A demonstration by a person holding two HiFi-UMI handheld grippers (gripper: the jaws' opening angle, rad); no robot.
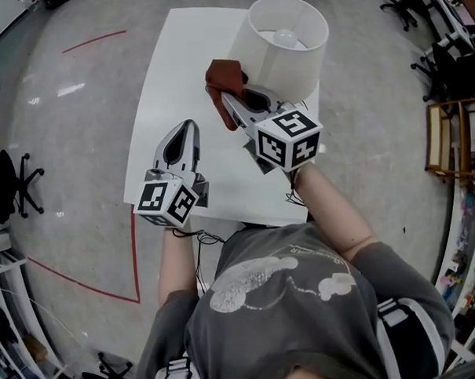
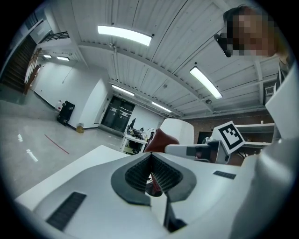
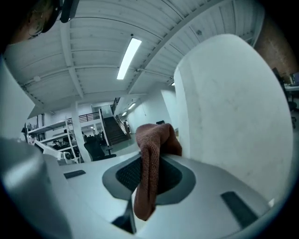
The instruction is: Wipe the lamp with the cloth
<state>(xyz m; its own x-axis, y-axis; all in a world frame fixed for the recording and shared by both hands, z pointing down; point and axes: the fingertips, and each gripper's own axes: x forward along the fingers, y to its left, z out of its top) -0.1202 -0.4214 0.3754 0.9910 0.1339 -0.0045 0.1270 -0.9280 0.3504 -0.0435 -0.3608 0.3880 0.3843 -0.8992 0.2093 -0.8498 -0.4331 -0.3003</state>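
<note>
A white lamp with a drum shade (image 1: 288,45) stands at the far right of the white table (image 1: 178,93); its bulb shows through the open top. My right gripper (image 1: 232,99) is shut on a reddish-brown cloth (image 1: 223,82), held close to the shade's left side. In the right gripper view the cloth (image 3: 150,168) hangs pinched between the jaws, with the shade (image 3: 233,116) filling the right. My left gripper (image 1: 185,130) hovers over the table's near left, jaws together and nothing held. From the left gripper view, the cloth (image 2: 160,138) and shade (image 2: 180,131) appear ahead.
The table is small, with grey floor all round it and red tape lines (image 1: 97,40) on the floor. Office chairs (image 1: 9,187) stand left and at the far right; shelving (image 1: 455,136) lines the right edge. Cables hang off the table's near edge.
</note>
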